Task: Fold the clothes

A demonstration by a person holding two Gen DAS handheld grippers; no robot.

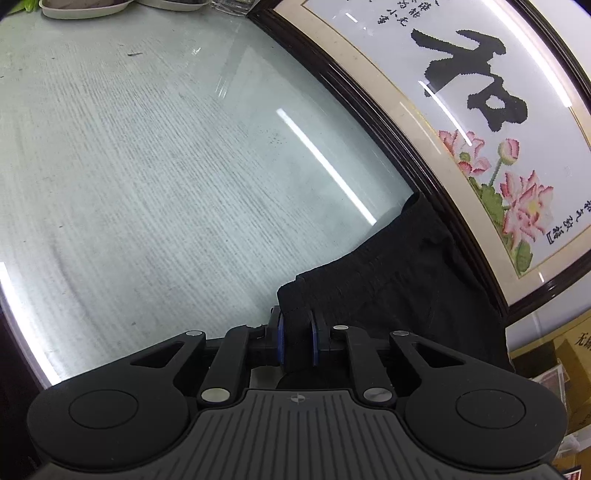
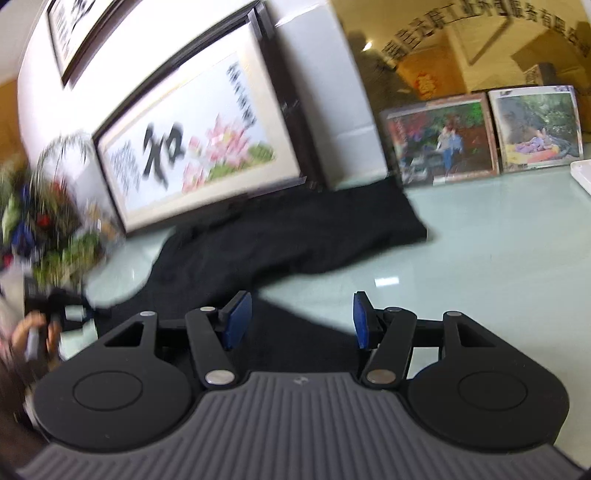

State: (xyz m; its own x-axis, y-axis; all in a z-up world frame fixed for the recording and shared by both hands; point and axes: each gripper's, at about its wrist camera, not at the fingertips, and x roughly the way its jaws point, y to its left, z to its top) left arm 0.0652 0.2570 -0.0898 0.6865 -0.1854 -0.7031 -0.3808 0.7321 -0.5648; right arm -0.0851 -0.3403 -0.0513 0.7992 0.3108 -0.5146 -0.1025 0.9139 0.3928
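A black garment [image 1: 399, 288] lies on the glass tabletop [image 1: 147, 166], its far side bunched against a framed picture. My left gripper [image 1: 297, 339] is shut on a hemmed corner of it, and the blue pads [image 1: 280, 339] pinch the cloth. In the right wrist view the same garment [image 2: 295, 236] stretches across the table [image 2: 498, 277] from the frame towards me. My right gripper [image 2: 300, 321] hovers open just above its near edge, with nothing pressed between its pads. At the far left of that view, a hand [image 2: 37, 332] and the left gripper [image 2: 74, 314] show blurred.
A large framed embroidery [image 1: 480, 110] with lotus flowers leans at the table's back edge [image 2: 199, 158]. Two photo prints [image 2: 443, 140] stand to its right. A potted plant [image 2: 48, 221] is at the left. Shallow dishes [image 1: 85, 7] and a glass [image 1: 232, 5] sit at the far end.
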